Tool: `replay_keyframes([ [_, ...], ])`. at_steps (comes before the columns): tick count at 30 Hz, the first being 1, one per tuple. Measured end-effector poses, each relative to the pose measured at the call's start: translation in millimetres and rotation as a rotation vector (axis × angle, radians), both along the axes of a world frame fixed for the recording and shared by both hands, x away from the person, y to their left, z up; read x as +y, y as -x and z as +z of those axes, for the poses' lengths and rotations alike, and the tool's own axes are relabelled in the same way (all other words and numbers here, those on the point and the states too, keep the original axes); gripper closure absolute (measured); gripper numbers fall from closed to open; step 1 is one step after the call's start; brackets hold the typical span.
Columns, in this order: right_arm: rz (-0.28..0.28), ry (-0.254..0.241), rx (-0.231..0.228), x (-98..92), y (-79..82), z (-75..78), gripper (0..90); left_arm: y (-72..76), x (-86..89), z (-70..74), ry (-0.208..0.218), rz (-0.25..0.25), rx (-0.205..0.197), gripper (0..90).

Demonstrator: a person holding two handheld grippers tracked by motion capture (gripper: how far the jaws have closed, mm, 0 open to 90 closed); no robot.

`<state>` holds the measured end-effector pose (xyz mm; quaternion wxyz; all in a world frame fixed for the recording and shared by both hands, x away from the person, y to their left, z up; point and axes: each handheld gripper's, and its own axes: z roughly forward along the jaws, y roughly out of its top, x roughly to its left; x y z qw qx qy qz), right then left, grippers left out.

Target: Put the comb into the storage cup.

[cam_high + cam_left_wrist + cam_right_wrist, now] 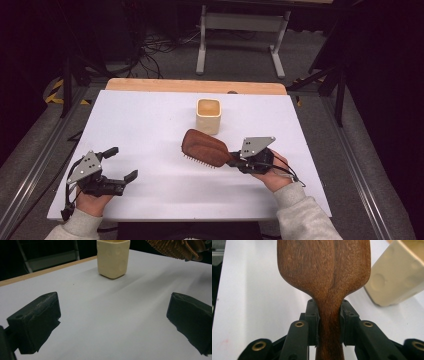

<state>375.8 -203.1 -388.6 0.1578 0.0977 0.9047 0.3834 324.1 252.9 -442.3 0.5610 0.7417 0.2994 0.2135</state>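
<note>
Right gripper (235, 161): fingers (312, 322) clamped on wooden hairbrush (205, 148) handle, beside cream cup (208, 115). Left gripper (122, 163): fingers (35, 320) spread wide, nothing held, above white bench (150, 120).

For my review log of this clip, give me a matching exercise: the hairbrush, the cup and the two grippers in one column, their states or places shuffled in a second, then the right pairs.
Things:
1. wooden hairbrush
2. cream cup
3. left gripper
4. right gripper

States or places:
A. jaws spread wide, nothing between them
B. stands upright on the white table, beyond the brush
C. jaws clamped on a wooden handle
D. held by its handle, bristles facing down

Pairs: 1-D, 2-B, 3-A, 4-C
</note>
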Motion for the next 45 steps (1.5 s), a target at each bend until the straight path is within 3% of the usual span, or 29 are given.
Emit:
replay_keyframes([
  [6, -0.047, -0.078, -0.025, 5.1, 6.2, -5.0, 72.3, 0.1, -1.0, 0.0, 0.005, -0.002, 0.006, 0.4],
  [16, -0.101, -0.153, -0.054, 15.7, 17.1, -19.5, 72.2, -2.7, -8.4, 1.2, 0.001, -0.014, 0.028, 0.6],
  [23, -0.146, -0.216, -0.072, 21.3, 20.0, -31.6, 72.1, -5.3, -16.7, 7.1, -0.002, -0.037, 0.020, 0.5],
  [36, -0.188, -0.218, -0.097, 27.6, 21.4, -39.4, 72.2, -13.9, -36.9, 21.7, 0.038, -0.078, 0.061, 0.5],
  [45, -0.192, -0.216, -0.113, 29.6, 22.0, -39.7, 72.2, -18.6, -60.3, 31.8, 0.062, -0.107, 0.091, 0.5],
])
